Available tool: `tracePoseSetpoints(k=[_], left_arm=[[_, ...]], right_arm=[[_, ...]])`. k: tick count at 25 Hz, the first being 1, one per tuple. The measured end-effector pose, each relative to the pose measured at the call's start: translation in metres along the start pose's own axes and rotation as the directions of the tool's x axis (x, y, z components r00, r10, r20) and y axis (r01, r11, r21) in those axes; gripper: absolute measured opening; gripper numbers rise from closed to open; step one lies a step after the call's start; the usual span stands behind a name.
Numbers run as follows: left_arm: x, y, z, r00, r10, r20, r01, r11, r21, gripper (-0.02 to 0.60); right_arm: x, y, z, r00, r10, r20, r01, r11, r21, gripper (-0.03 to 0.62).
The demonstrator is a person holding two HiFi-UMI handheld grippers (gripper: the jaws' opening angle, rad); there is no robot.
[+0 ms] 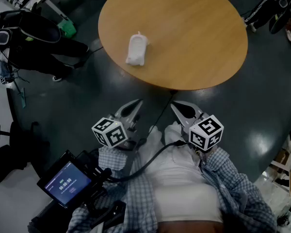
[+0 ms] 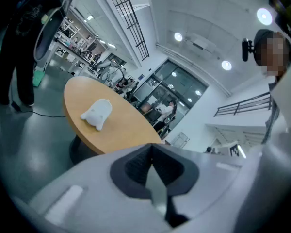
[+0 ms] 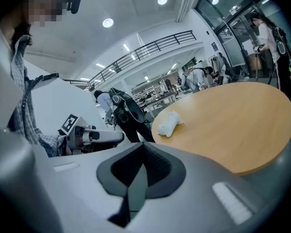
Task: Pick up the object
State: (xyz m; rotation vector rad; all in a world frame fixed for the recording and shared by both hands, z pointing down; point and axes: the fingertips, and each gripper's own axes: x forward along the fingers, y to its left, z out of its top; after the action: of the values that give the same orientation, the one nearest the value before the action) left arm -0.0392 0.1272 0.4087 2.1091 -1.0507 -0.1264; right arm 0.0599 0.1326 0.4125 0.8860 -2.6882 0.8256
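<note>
A small white soft object (image 1: pixel 137 49) lies on the left half of a round wooden table (image 1: pixel 199 38). Both grippers are held low near the person's body, off the table's near edge and well short of the object. In the head view my left gripper (image 1: pixel 137 103) and my right gripper (image 1: pixel 176 106) point toward the table, each with its jaws together and nothing between them. The left gripper view shows the object (image 2: pixel 98 112) far ahead on the table (image 2: pixel 126 130), beyond the shut left gripper (image 2: pixel 151 147). In the right gripper view the object (image 3: pixel 169 124) lies past the shut right gripper (image 3: pixel 143 147).
A person in dark clothes (image 1: pixel 43 42) stands left of the table, and another person's legs (image 1: pixel 262 8) show at the top right. A screen device (image 1: pixel 68 183) and a black cable (image 1: pixel 150 159) sit close to the body. The floor is dark and glossy.
</note>
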Motion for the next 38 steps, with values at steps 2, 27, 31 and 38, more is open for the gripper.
tracePoseSetpoints(k=[2, 27, 31, 38], left_arm=[[-0.001, 0.002, -0.001, 1.0, 0.001, 0.0, -0.001, 1.0, -0.001, 0.003], [-0.008, 0.014, 0.019, 0.996, 0.062, 0.062, -0.061, 0.998, -0.01, 0.003], [-0.017, 0.025, 0.025, 0.99, 0.104, 0.092, -0.102, 0.995, -0.019, 0.003], [-0.013, 0.014, 0.022, 0.994, 0.059, 0.093, -0.056, 0.998, -0.032, 0.003]], right_arm=[[0.001, 0.001, -0.001, 1.0, 0.0, -0.001, 0.0, 1.0, -0.002, 0.006], [0.009, -0.018, 0.019, 1.0, 0.002, -0.004, -0.002, 1.0, -0.002, 0.006], [0.025, -0.013, 0.017, 0.998, 0.048, -0.029, -0.048, 0.999, -0.008, 0.006], [0.014, -0.01, 0.012, 0.999, 0.022, -0.044, -0.022, 1.0, -0.008, 0.006]])
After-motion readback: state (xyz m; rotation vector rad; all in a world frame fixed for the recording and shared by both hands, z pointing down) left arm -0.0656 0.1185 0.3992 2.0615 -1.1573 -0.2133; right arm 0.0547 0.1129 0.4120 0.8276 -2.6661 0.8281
